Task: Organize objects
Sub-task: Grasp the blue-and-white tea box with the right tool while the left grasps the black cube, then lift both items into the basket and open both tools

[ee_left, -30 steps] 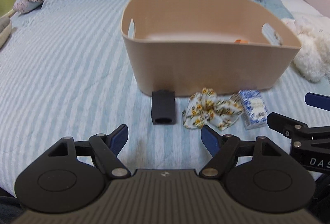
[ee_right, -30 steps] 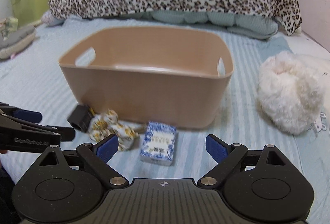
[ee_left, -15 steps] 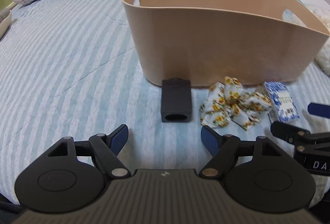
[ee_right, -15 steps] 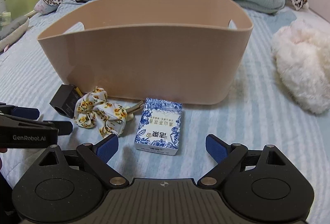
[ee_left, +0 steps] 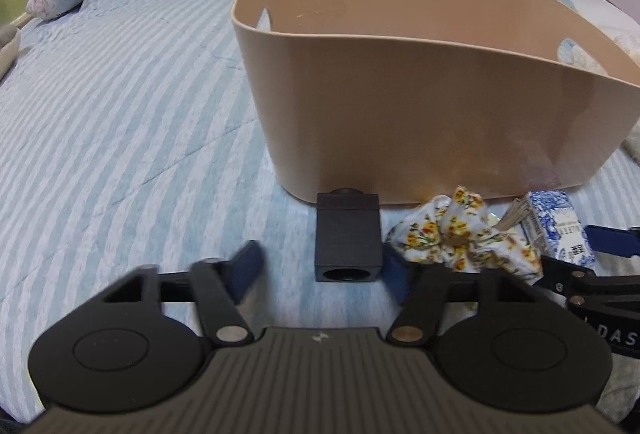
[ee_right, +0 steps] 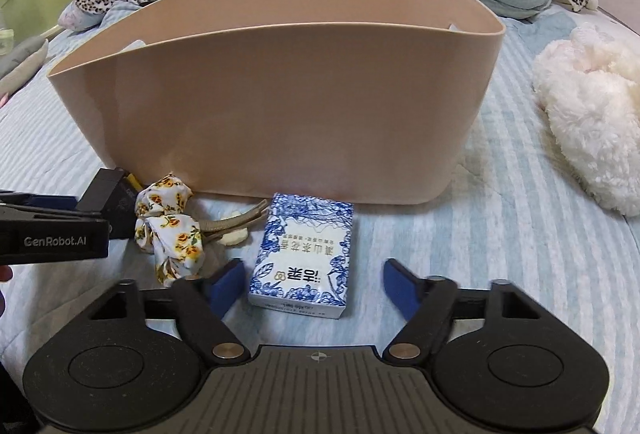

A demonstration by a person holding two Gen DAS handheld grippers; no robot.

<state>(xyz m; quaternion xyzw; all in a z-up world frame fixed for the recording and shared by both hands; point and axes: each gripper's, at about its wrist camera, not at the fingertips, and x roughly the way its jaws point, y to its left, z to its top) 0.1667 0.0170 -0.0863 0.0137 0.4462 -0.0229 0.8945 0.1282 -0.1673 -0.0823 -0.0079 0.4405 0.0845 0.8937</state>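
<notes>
Tan bin point(ee_left: 420, 122) walls off your path ahead, black block point(ee_left: 347, 248), floral scrunchie point(ee_left: 452, 238) and blue-patterned box point(ee_right: 304, 254) crowded along its near wall, bare striped bedspread point(ee_left: 120, 114) left of the bin, white plush point(ee_right: 592, 138) right of it.
</notes>
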